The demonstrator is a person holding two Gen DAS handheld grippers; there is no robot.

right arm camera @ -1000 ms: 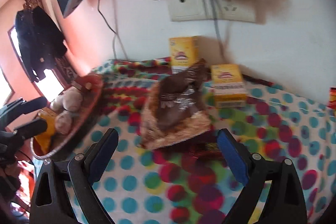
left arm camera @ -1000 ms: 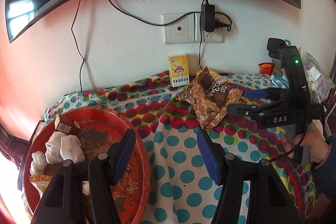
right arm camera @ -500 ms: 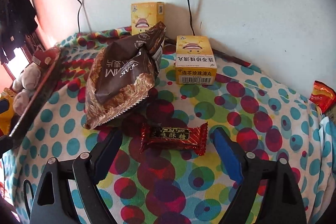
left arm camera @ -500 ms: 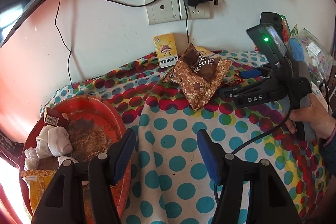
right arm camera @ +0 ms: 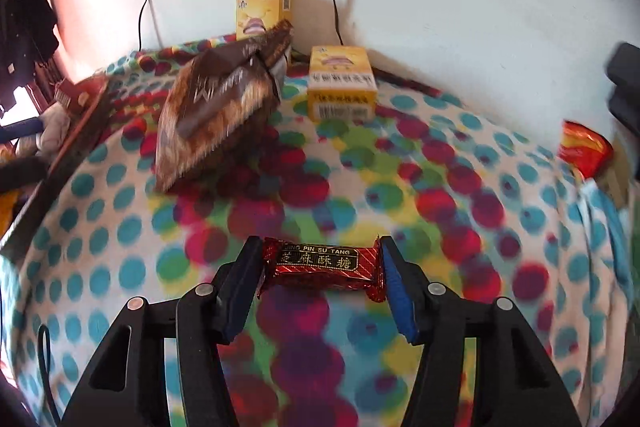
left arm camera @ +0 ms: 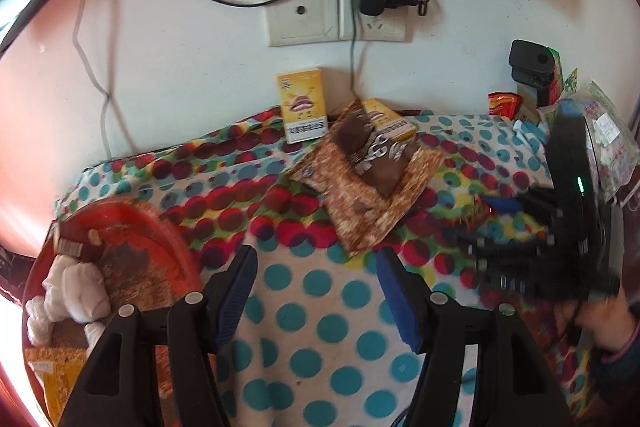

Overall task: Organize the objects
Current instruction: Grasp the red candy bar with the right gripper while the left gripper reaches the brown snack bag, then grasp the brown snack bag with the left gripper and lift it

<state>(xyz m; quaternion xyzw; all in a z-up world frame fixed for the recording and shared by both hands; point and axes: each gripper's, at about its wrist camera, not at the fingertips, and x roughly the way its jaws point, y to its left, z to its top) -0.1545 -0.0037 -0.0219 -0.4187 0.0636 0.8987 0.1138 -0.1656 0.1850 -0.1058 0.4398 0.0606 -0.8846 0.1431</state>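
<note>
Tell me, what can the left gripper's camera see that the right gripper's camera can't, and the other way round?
Only the left wrist view shows the inside of the red tray with its white wads, the clear bag at the far right, and the right gripper's black body. Only the right wrist view clearly shows the red candy sitting between the right gripper fingers, its wrapper ends touching both pads. Both show the brown snack bag, the two yellow boxes, the wall sockets and the dotted cloth.
</note>
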